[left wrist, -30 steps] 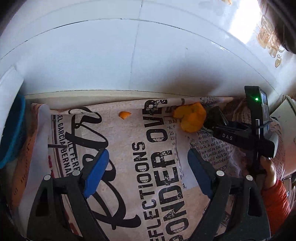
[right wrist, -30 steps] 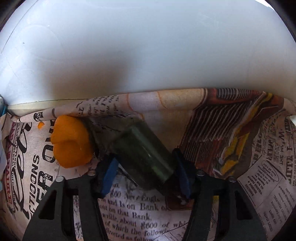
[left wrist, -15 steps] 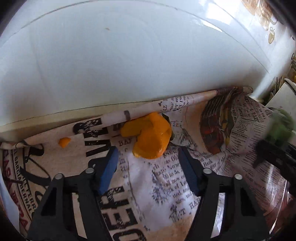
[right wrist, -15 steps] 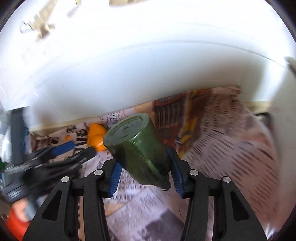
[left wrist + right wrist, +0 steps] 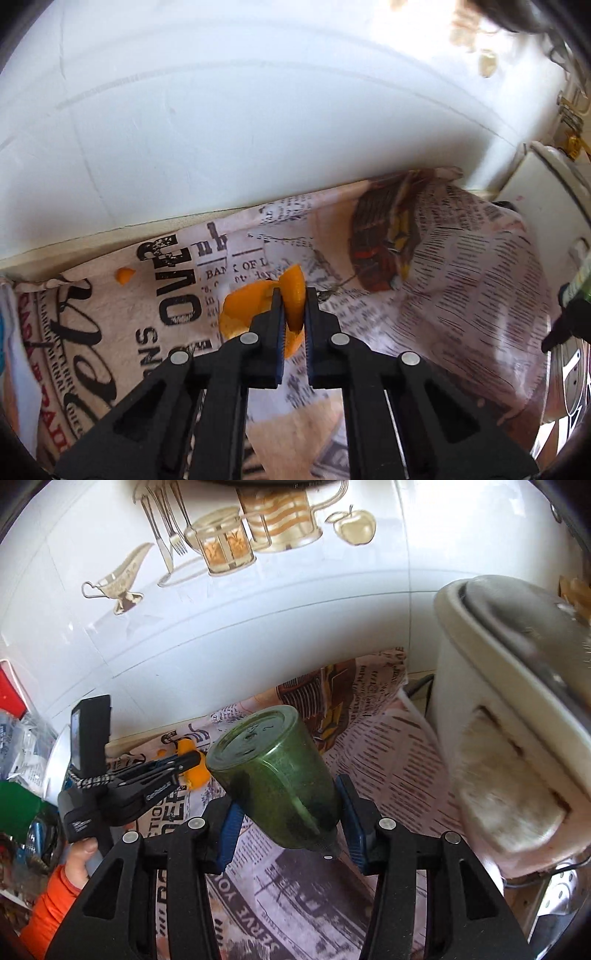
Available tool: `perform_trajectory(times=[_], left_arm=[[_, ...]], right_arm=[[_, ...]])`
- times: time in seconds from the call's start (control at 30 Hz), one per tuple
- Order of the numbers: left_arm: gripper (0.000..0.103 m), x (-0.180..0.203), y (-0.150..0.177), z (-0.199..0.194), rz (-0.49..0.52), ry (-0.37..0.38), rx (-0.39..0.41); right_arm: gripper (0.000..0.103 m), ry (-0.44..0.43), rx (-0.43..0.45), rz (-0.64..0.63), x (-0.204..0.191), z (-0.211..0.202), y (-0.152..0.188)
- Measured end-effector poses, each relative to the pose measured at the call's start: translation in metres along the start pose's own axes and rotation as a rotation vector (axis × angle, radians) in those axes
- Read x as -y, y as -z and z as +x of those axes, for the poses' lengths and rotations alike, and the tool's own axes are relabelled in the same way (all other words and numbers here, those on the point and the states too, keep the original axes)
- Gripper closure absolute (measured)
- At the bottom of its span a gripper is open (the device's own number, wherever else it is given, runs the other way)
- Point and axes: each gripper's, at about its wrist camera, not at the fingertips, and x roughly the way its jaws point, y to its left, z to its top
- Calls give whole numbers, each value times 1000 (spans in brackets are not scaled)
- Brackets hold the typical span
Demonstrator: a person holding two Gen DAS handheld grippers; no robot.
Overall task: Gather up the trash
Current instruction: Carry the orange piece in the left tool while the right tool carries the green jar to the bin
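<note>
My left gripper (image 5: 293, 297) is closing on an orange peel (image 5: 240, 314), and its blue pads pinch an upright flap of it just above the newspaper-print cloth (image 5: 461, 277). A small orange scrap (image 5: 125, 275) lies to the left near the wall. My right gripper (image 5: 290, 812) is shut on a dark green bottle (image 5: 273, 760), held in the air and tilted, base pointing away. In the right wrist view the left gripper (image 5: 192, 758) shows at the left with the orange peel (image 5: 195, 777) at its tips.
A white tiled wall (image 5: 258, 129) runs close behind the cloth. A white appliance (image 5: 498, 720) stands at the right edge. Bags and packets (image 5: 22, 738) crowd the far left. A hand in an orange sleeve (image 5: 51, 893) holds the left gripper.
The left gripper moved up to the peel and closed on it. The right gripper lifted the green bottle off the cloth and swung it up and to the right.
</note>
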Motion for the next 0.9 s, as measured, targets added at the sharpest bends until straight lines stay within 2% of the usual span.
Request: perform_trajectory(times=[0.2, 0.4, 0.67, 0.9], left_arm=[[96, 38, 20, -79, 10, -59, 99], [96, 89, 59, -153, 15, -142, 171], [96, 140, 117, -245, -30, -155, 231], [96, 161, 164, -317, -48, -159, 277]], right_arm=[[58, -52, 46, -25, 4, -59, 16], [58, -125, 97, -84, 17, -85, 43], [58, -186, 114, -154, 24, -131, 66], [58, -219, 133, -153, 14, -167, 85]])
